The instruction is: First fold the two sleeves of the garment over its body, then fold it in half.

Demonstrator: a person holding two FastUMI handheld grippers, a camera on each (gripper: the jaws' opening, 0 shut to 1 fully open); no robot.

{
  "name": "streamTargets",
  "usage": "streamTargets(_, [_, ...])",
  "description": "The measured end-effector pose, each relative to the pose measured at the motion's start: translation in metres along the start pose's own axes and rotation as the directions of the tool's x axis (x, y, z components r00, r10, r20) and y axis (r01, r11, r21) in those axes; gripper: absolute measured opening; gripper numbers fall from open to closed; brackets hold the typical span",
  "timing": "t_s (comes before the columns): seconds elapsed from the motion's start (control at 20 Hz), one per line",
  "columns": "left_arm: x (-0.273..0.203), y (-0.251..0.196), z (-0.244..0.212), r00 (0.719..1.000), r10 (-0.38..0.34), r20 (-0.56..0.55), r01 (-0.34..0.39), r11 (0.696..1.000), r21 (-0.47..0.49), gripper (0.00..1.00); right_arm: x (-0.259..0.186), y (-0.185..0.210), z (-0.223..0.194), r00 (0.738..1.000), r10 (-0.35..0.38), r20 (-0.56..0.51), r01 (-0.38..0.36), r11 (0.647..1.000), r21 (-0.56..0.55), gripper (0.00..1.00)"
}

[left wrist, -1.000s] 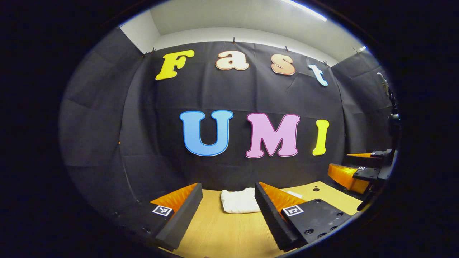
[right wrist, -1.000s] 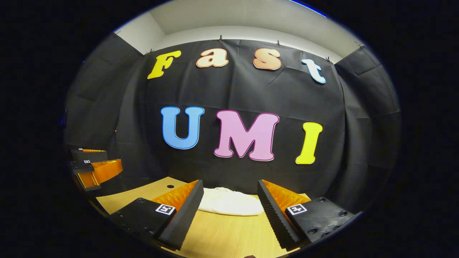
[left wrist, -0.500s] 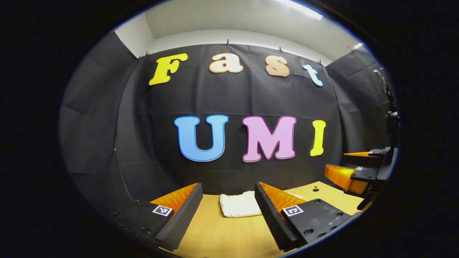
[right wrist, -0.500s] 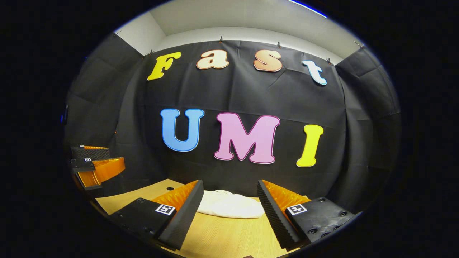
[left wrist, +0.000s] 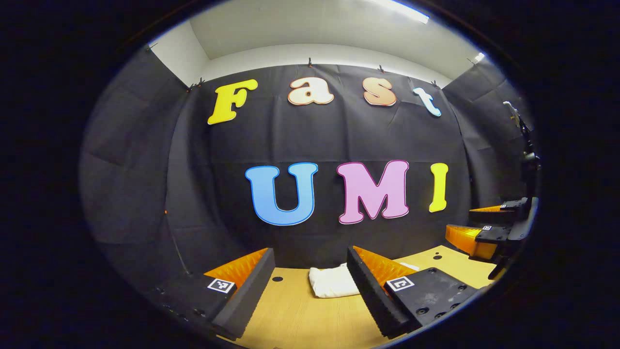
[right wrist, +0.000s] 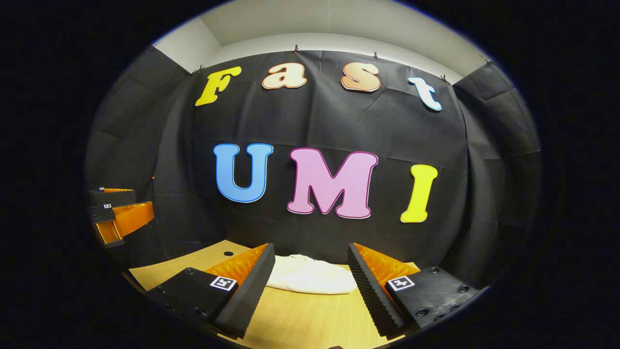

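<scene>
Left gripper view has drifted: garment [left wrist: 334,282] now sits further right and smaller, a table [left wrist: 300,315] hole newly exposed. Left gripper [left wrist: 310,291] fingers spread, holding nothing. White garment lies folded in a compact bundle on the table's far edge by the wall. Right gripper [right wrist: 310,288] fingers spread too, empty, garment [right wrist: 310,279] ahead between them.

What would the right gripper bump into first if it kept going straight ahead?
Probably the white folded garment lying on the table, straight ahead of the open right gripper. If it passes above that, the black cloth wall comes next; depth is unclear.
</scene>
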State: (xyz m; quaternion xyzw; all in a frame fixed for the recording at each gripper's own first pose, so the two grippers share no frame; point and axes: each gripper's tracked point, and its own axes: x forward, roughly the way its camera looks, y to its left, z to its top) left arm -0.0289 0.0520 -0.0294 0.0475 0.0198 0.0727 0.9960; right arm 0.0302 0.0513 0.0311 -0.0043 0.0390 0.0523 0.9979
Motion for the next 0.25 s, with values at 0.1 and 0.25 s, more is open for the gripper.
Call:
streamTargets(0.1, [-0.0038,-0.0005,-0.0005,1.000,-0.005,-0.001,0.005,1.000,-0.005,0.98,0.0002,0.0022,-0.0015,1.000,0.003,-0.012,-0.003,1.000,-0.002,0.96])
streamTargets(0.25, [-0.0072,0.0006,-0.0022,1.000,0.002,-0.011,-0.003,1.000,-0.003,0.98,-0.0035,-0.0021,0.0046,1.000,-0.015,-0.005,0.015,1.000,-0.018,0.96])
